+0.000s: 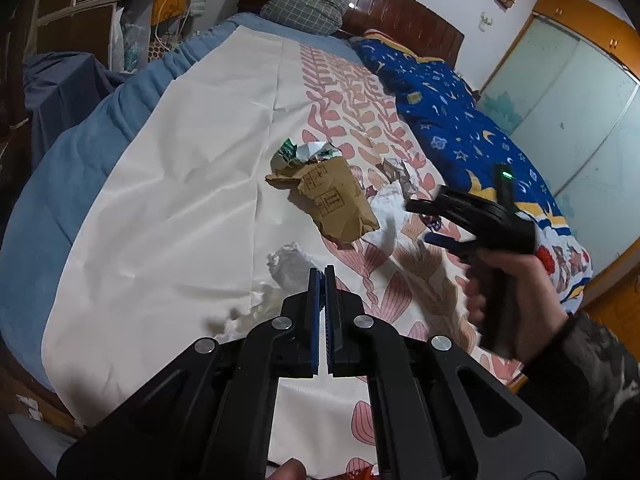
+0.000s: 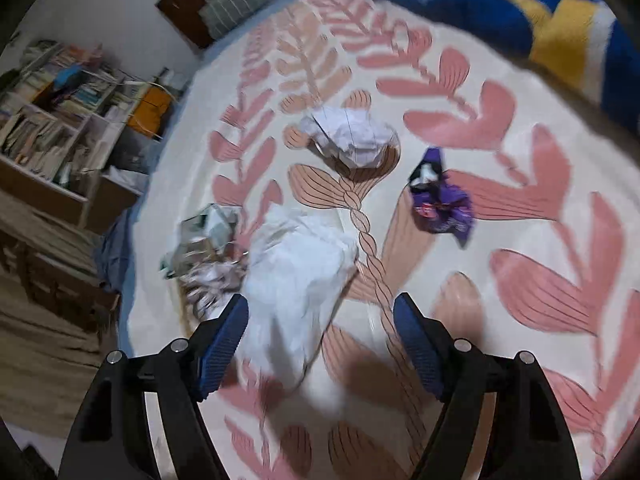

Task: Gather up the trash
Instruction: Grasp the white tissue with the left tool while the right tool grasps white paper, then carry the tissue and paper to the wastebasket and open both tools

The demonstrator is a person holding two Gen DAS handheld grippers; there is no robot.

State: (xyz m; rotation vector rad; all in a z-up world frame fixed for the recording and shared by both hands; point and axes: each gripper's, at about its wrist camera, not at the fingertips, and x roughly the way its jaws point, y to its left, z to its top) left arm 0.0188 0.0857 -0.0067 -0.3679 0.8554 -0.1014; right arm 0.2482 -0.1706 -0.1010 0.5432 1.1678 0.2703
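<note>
Reaching across the bed, your right gripper (image 2: 320, 340) hangs with its blue-padded jaws spread wide and nothing pressed between them; a soft white crumpled tissue or plastic sheet (image 2: 298, 276) lies on the sheet below the gap, blurred, so contact cannot be judged. Your left gripper (image 1: 322, 280) is fully closed. A grey-white crumpled paper ball (image 1: 290, 266) sits just beyond its tips, but whether anything is pinched there you cannot tell from these views.

The trash is scattered over the middle of the cream bedsheet with pink leaf print (image 1: 180, 200): a torn brown cardboard piece (image 1: 336, 200) with green-and-white crumpled wrappers (image 1: 308, 152) at its far end, a white crumpled paper wad (image 2: 352, 140) farther toward the headboard, and a purple crumpled snack wrapper (image 2: 440, 200) nearer the blue quilt's edge.

This looks like an approach step, early in the collection, with most pieces still lying loose. Next, you would settle the right gripper over the white sheet, lower it so the pads straddle a raised fold, then close firmly, since thin material slips easily.
</note>
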